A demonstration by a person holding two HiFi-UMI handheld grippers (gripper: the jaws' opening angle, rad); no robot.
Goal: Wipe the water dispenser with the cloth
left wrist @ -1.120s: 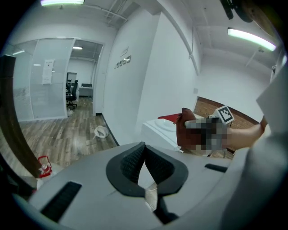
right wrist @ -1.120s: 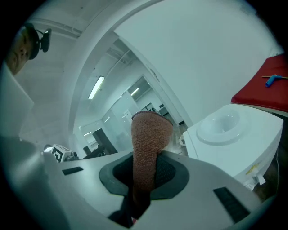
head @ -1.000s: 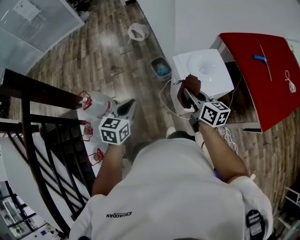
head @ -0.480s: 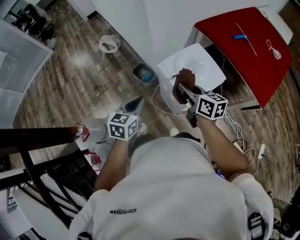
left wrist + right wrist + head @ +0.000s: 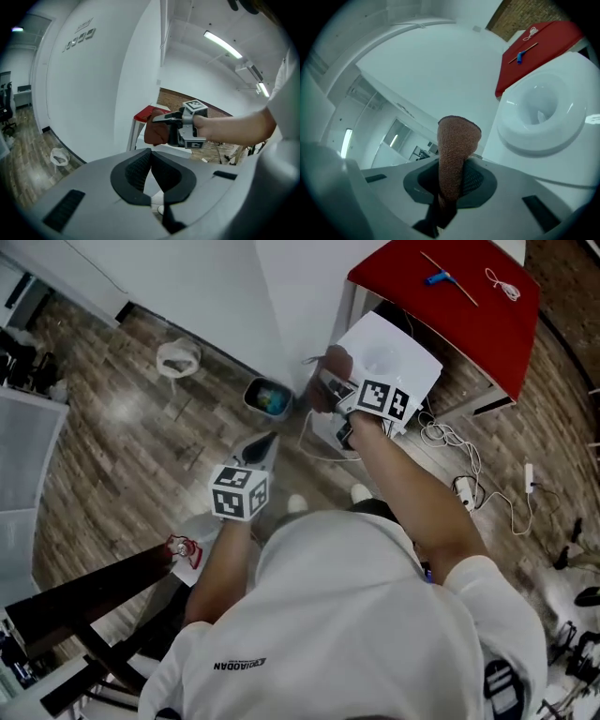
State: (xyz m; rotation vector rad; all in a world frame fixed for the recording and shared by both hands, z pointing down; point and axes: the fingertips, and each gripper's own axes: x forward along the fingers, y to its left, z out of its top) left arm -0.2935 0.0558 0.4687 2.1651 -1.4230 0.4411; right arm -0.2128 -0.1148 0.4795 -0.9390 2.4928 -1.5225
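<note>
Clamping the cloth (image 5: 457, 140), right gripper (image 5: 330, 388) blocks part of the water dispenser (image 5: 410, 354)

One brown cloth (image 5: 458, 140) is counted in the right claw (image 5: 452, 177), one white water dispenser (image 5: 543, 108) and one red table (image 5: 548, 44) beyond it.

Office: glass partitions (image 5: 399, 134), strip lights (image 5: 226, 44)

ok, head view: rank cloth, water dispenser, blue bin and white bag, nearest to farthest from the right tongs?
1. cloth: clamped in the right gripper tongs.
2. water dispenser: right beside the tongs, at the view's right.
3. blue bin: on the floor, view's left.
4. white bag: on the floor, farther left.
</note>
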